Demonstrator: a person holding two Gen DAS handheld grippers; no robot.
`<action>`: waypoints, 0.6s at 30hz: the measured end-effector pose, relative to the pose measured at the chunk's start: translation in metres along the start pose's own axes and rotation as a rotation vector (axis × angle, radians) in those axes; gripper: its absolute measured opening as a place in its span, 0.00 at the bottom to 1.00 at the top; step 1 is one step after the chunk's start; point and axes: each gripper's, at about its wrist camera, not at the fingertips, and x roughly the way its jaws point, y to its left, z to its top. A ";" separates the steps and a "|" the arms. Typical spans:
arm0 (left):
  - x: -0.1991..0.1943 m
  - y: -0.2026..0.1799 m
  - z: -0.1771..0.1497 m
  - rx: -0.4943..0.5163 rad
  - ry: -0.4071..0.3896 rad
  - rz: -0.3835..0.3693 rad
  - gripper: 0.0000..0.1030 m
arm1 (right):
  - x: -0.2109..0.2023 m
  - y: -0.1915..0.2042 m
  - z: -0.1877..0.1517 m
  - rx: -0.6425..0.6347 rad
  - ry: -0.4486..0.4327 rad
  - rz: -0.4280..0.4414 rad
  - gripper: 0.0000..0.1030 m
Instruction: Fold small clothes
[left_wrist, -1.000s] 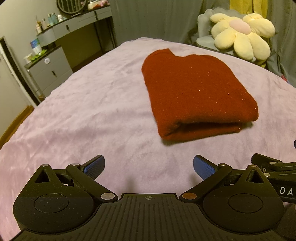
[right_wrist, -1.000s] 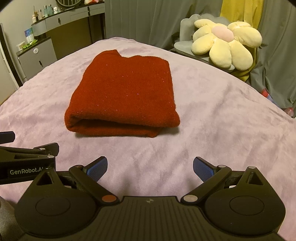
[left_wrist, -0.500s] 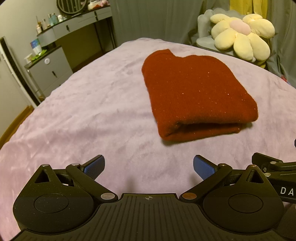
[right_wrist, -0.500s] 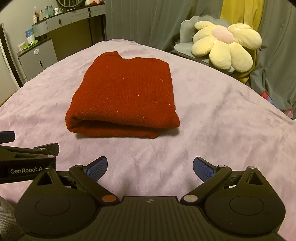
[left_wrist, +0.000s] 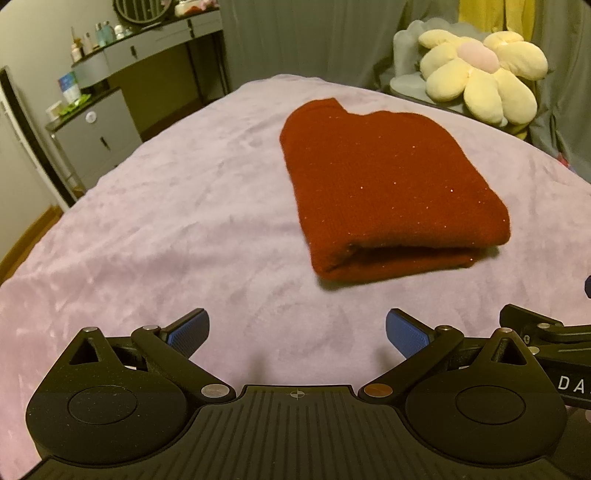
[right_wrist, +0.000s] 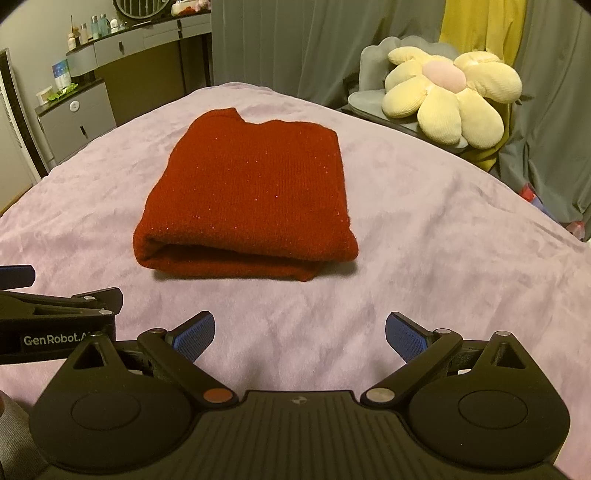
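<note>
Barely any change over the last second: left wrist view holds steady, right wrist view has the red sweater (right_wrist: 247, 199) sliding slightly down-frame, so the right gripper (right_wrist: 300, 334) eased a touch up or back; neither one touched cloth. Left gripper (left_wrist: 297, 334) has its blue pads spread wide, nothing between them, hovering over the purple bedspread (left_wrist: 155, 229); sweater sits ahead and to its right, well apart. Right gripper likewise spread and empty; sweater ahead and slightly left of it. Judged from this, the fold looks finished and both tools are clear of it. Sweater lies flat as a compact rectangle, rounded fold edge facing the grippers, the notched end (probably the neckline, hard to tell) pointing away toward the far end of the bed. Long axis runs near-to-far, angled slightly. Flower cushion (right_wrist: 450, 96) beyond, right.
</note>
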 end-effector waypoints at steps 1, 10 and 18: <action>0.000 0.000 0.000 -0.001 -0.001 0.000 1.00 | 0.000 0.000 0.000 -0.001 -0.001 0.001 0.96; -0.004 -0.001 -0.002 0.009 -0.035 -0.003 1.00 | -0.002 -0.001 0.000 0.007 -0.004 0.002 0.96; -0.003 -0.006 -0.004 0.056 -0.032 0.029 1.00 | -0.003 -0.002 0.001 0.010 -0.005 0.006 0.96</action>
